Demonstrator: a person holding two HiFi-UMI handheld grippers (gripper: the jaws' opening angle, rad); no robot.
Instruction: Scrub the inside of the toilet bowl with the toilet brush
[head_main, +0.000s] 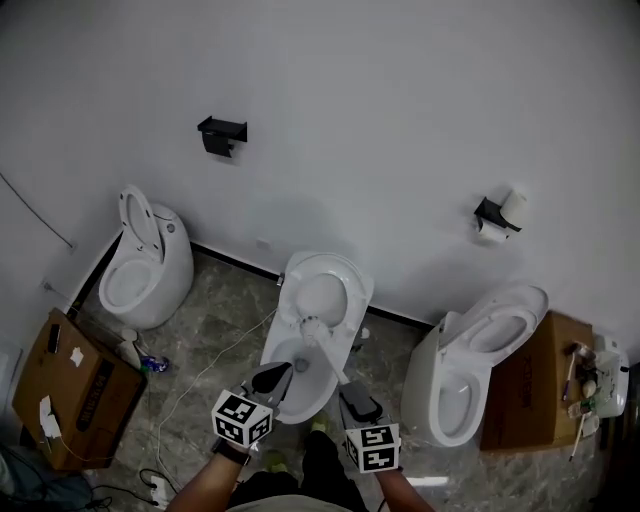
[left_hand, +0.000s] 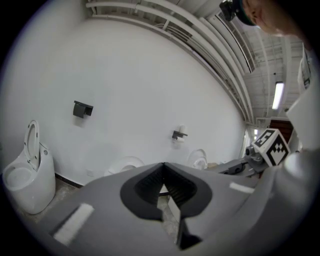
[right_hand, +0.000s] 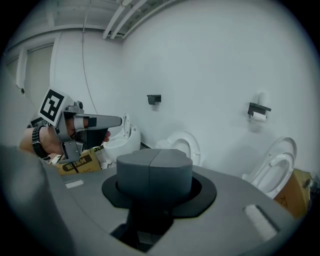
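The middle toilet (head_main: 345, 275) stands against the wall with its lid up and its bowl (head_main: 290, 372) open below me. A white toilet brush handle (head_main: 328, 355) runs from my right gripper (head_main: 352, 395) up to the back of the bowl, where its thicker end (head_main: 308, 325) lies near the hinge. The right gripper (right_hand: 152, 161) is shut; its closed jaws hide the handle in the right gripper view. My left gripper (head_main: 278, 376) hovers over the bowl's near left rim, shut with nothing in it (left_hand: 161, 165). It also shows in the right gripper view as the left gripper (right_hand: 116, 121).
A second toilet (head_main: 145, 270) stands at the left and a third toilet (head_main: 470, 370) at the right, both with lids up. Cardboard boxes (head_main: 70, 390) (head_main: 530, 395) flank them. A paper roll holder (head_main: 500, 212) and a black holder (head_main: 222, 135) hang on the wall. Cables and a power strip (head_main: 160, 488) lie on the floor.
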